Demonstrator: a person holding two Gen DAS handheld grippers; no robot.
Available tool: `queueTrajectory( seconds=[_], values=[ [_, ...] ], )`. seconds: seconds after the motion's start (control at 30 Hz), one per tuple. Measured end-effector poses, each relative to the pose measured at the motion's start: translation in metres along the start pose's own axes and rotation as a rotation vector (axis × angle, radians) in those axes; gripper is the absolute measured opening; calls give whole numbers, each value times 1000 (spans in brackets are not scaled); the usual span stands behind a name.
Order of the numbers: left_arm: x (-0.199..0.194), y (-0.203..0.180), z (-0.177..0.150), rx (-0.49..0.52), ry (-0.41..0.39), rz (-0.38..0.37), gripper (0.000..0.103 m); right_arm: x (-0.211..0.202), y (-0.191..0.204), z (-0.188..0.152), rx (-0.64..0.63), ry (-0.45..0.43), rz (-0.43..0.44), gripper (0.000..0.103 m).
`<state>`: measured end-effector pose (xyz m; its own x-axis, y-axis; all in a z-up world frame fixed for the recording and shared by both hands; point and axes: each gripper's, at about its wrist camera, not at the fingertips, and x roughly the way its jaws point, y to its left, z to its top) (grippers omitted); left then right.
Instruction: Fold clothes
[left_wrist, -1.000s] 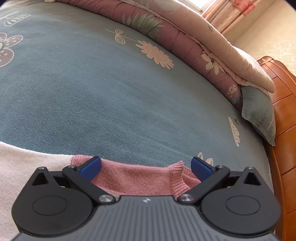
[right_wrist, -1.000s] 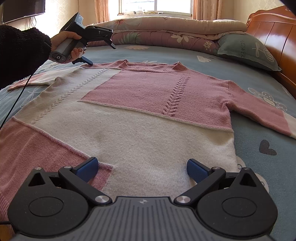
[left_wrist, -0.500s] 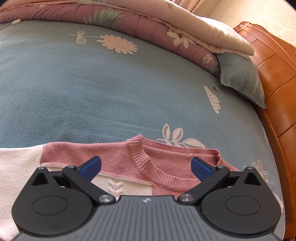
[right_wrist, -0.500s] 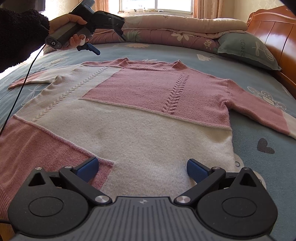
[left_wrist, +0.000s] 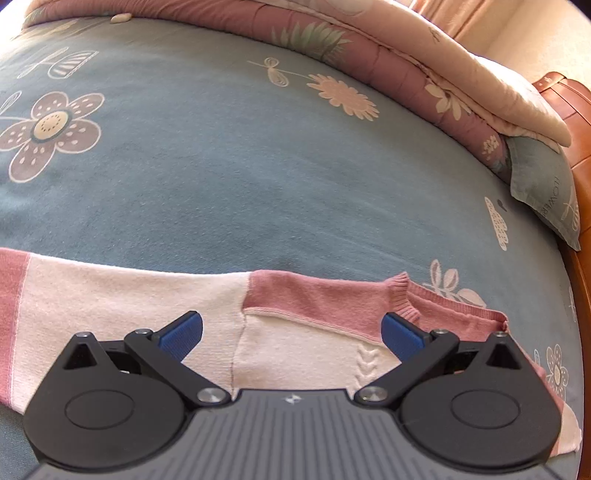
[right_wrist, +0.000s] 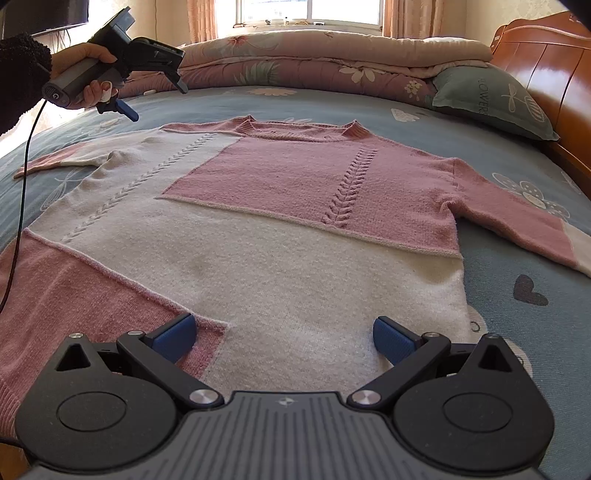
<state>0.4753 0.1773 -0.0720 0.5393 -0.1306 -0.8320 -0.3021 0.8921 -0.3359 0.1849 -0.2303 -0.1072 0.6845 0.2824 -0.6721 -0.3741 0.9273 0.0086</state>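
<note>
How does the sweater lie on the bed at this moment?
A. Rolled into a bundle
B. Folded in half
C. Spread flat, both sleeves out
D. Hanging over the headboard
C: the sweater lies flat on the bed with a sleeve out to each side, and both open grippers hold nothing.

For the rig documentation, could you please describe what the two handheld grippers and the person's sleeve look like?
Both the left gripper and right gripper have black linkage arms, round black housings, blue finger pads and a ribbed grey body. A black cable hangs from the left one's grey handle. The sleeve is fuzzy and black.
</note>
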Motion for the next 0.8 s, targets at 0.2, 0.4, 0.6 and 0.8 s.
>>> queueTrajectory(
  seconds=[0.2,0.4,0.6,0.8],
  values=[
    [24,13,0,-4,-37,1,102,3,-1,-1,6,-21,4,103],
    [19,16,11,-57,-50,-17,102,4,-1,-2,7,-32,3,103],
    [-29,16,-4,-7,-43,-45,102,3,0,-2,6,-35,-4,103],
    [-43,40,-38,-81,-19,-112,102,3,1,-3,9,-43,-11,103]
  ],
)
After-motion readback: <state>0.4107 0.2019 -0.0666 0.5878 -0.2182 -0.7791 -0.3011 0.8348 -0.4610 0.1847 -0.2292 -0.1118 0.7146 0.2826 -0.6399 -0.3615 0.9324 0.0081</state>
